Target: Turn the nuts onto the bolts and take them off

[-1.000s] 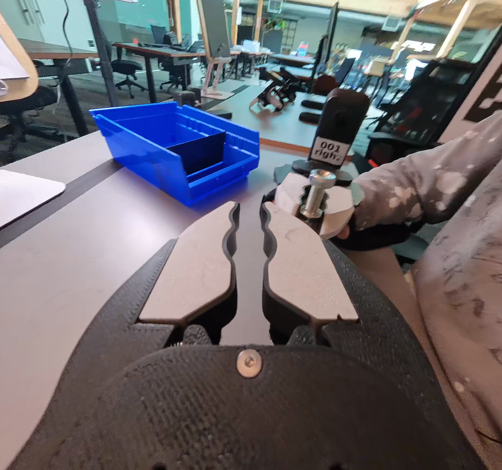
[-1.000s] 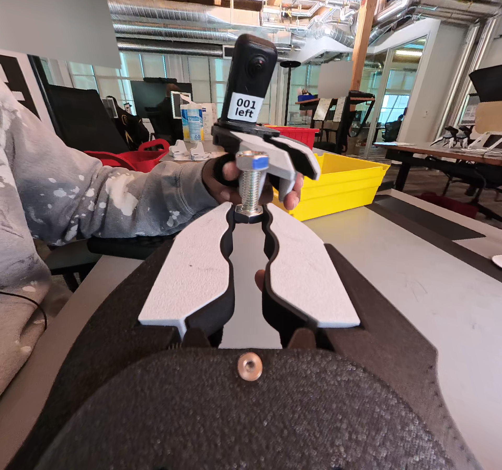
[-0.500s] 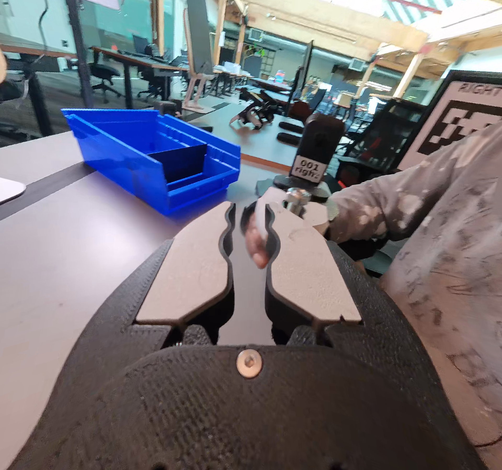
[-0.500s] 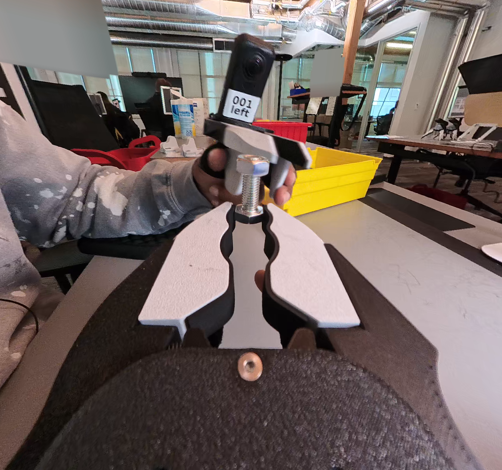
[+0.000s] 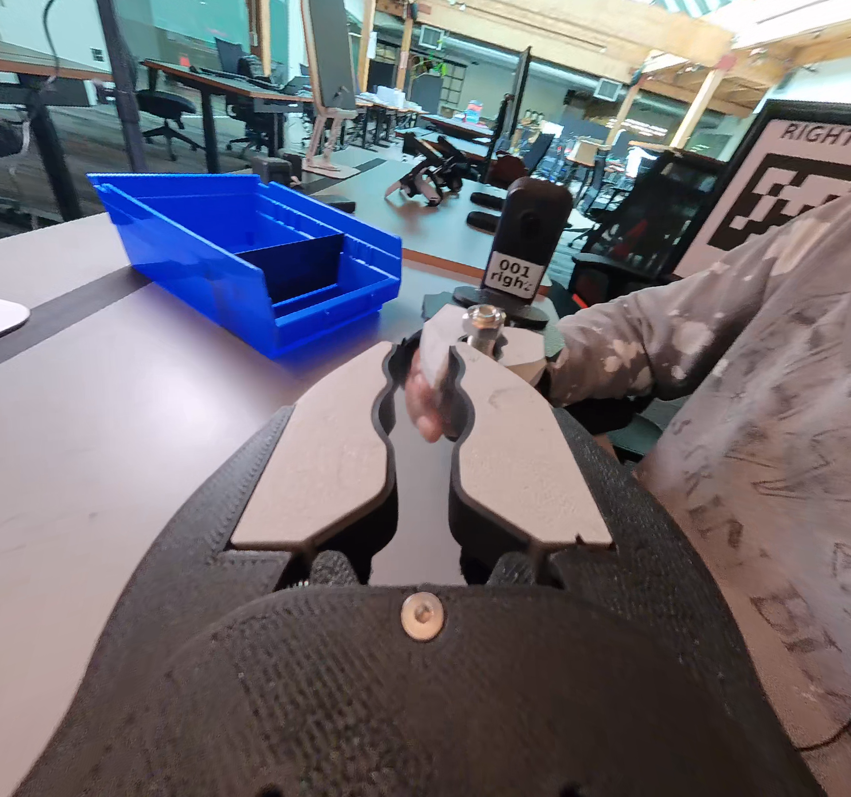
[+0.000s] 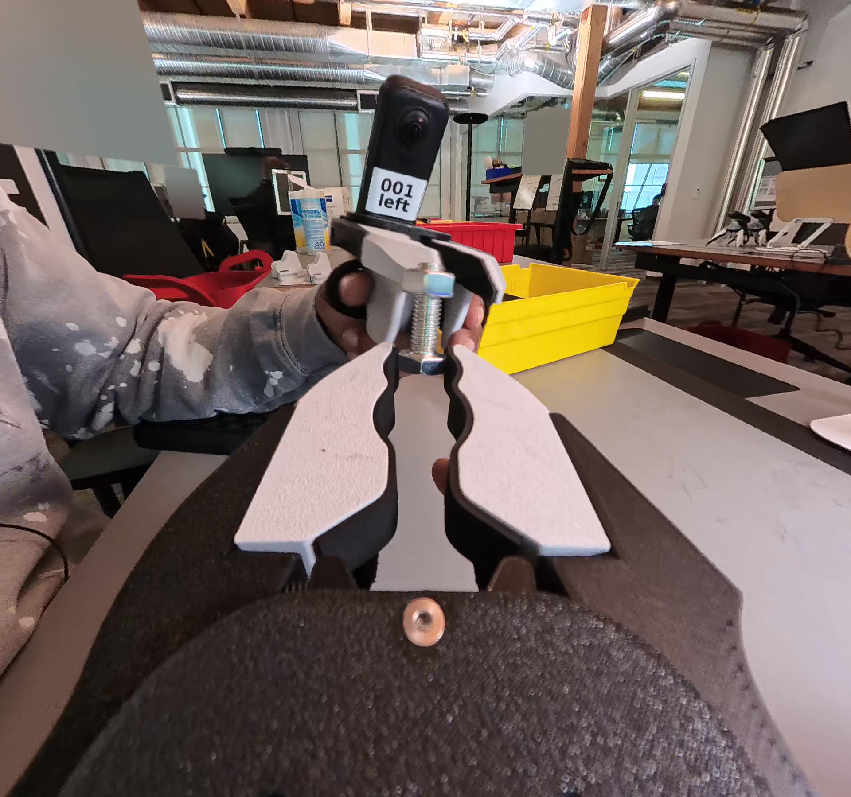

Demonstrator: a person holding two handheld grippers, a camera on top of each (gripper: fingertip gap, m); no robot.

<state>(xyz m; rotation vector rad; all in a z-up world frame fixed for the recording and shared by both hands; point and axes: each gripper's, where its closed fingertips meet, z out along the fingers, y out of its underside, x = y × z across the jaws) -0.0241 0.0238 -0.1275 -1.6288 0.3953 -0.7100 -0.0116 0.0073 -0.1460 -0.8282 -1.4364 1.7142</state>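
Here, the right gripper [image 6: 421,360] clamps the lower hex end of an upright silver threaded steel bolt [image 6: 426,324] above the grey table [image 6: 644,452]. Just left of the bolt, the left gripper [image 5: 421,353] has its jaws narrowly parted, gripping nothing.

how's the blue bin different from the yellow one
The blue bin is narrow and deep, with a dark divider across it; the yellow bin is wider and shallower, with no divider showing. Both are open-topped plastic bins.
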